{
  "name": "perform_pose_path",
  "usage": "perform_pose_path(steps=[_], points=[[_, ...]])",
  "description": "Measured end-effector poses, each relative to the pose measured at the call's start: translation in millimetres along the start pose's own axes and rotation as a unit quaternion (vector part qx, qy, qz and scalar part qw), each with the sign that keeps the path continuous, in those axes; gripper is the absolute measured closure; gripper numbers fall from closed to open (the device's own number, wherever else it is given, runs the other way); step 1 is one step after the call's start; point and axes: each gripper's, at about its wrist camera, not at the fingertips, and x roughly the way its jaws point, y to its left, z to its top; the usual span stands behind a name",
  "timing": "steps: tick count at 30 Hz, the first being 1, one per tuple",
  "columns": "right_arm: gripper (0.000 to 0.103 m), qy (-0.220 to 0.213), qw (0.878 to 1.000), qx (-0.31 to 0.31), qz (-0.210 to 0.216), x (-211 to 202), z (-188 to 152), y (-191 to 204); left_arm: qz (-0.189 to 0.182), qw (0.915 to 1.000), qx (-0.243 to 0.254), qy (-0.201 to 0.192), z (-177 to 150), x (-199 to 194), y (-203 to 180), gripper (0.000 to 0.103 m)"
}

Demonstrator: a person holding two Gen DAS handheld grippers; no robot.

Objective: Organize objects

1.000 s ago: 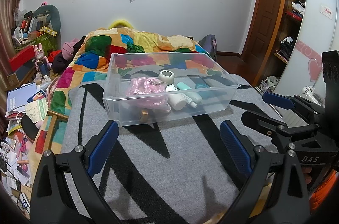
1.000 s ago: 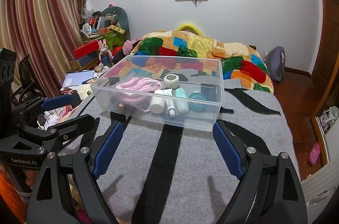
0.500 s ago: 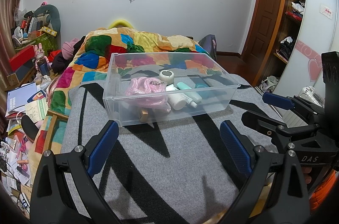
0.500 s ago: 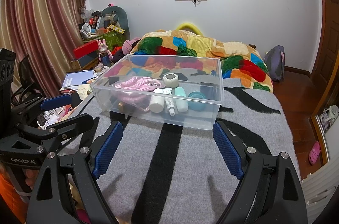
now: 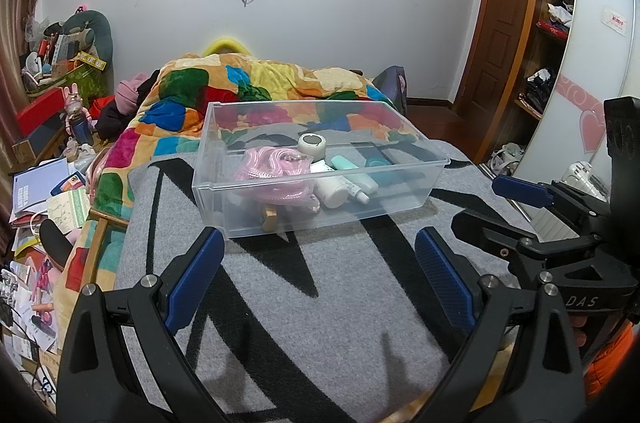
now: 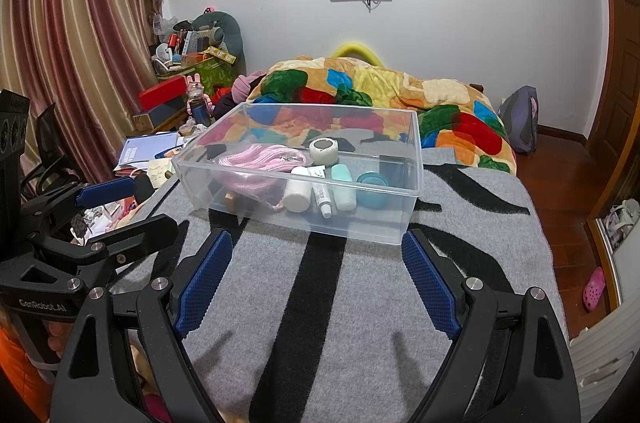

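Note:
A clear plastic bin (image 5: 420,191) (image 6: 404,223) stands on a grey and black striped blanket (image 5: 320,303) (image 6: 340,303). Inside lie a pink cord bundle (image 5: 272,171) (image 6: 256,163), a white tape roll (image 5: 313,145) (image 6: 324,149), a white bottle (image 5: 332,193) (image 6: 298,191), a small white tube (image 6: 322,198), a mint tube (image 5: 354,173) (image 6: 343,186), a teal jar (image 6: 372,189) and a dark flat item (image 6: 394,169). My left gripper (image 5: 320,263) is open and empty, just short of the bin. My right gripper (image 6: 316,267) is open and empty, also just short of it. Each gripper shows beside the other: the right gripper (image 5: 520,189), the left gripper (image 6: 106,191).
A colourful quilt (image 5: 256,91) (image 6: 384,91) is heaped behind the bin. Books and clutter (image 5: 44,191) cover the floor at the left. Curtains (image 6: 60,63) hang at the left, a door and shelves (image 5: 532,35) stand at the right.

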Motion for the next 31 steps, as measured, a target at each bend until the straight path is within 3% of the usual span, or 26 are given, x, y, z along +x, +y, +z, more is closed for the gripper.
perform_pose_path(steps=[31], points=[[0.018, 0.003, 1.000, 0.003, 0.000, -0.2, -4.5, -1.4, -0.012, 0.9999, -0.002, 0.007, 0.0, -1.6, -0.4, 0.006]])
